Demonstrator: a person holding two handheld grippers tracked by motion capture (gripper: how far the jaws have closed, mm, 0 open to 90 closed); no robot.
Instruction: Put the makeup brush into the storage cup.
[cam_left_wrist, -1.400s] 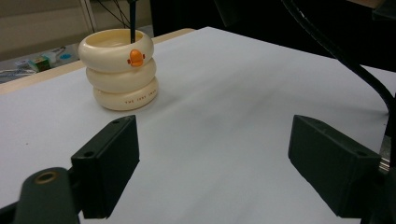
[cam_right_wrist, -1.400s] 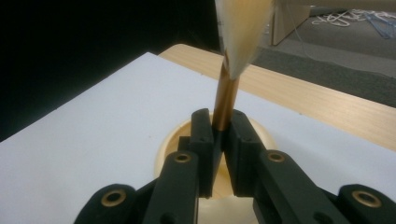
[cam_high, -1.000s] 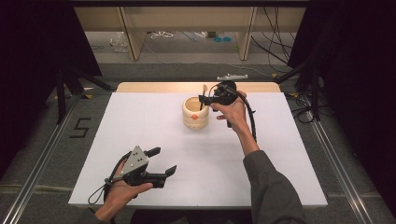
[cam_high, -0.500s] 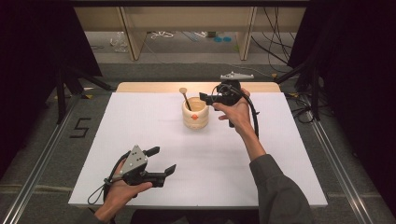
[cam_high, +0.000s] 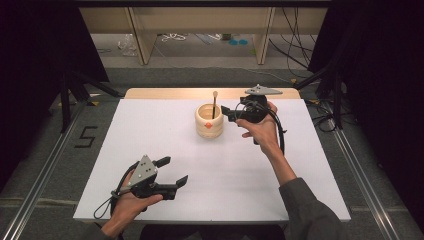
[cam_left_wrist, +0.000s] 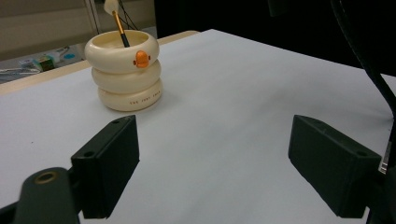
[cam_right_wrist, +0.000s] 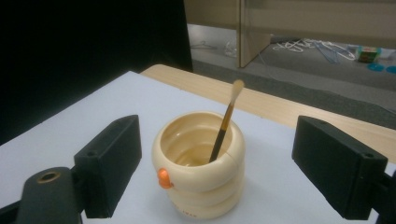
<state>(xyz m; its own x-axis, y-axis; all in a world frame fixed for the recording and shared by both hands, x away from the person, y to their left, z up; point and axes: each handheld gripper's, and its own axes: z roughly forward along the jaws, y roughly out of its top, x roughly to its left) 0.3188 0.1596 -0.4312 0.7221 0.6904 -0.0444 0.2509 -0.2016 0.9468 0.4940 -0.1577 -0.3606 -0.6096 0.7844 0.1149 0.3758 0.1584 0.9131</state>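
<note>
A cream pot (cam_high: 209, 121) made of three stacked rings stands on the white table (cam_high: 150, 130), toward the back middle. A thin brush (cam_high: 214, 104) stands in it, pale tip up. My right gripper (cam_high: 228, 114) hovers just right of the pot, open and holding nothing. Between its two wide-apart jaws, the right gripper view has the pot (cam_right_wrist: 198, 163) and the brush (cam_right_wrist: 224, 123) leaning on the rim. My left gripper (cam_high: 174, 170) rests open near the front left edge. The left gripper view looks across bare table at the pot (cam_left_wrist: 126, 70) with its orange mark.
A wooden strip (cam_high: 165, 93) edges the table's far side. Beyond it are shelf legs (cam_high: 263, 35) and cables on the floor. Metal rails (cam_high: 45, 175) run along both sides, and a "5" (cam_high: 86, 136) is marked on the floor at left.
The brush swung from leaning left to nearly upright in the pot. My right gripper drew back a little to the right of the pot. The left gripper stayed put.
</note>
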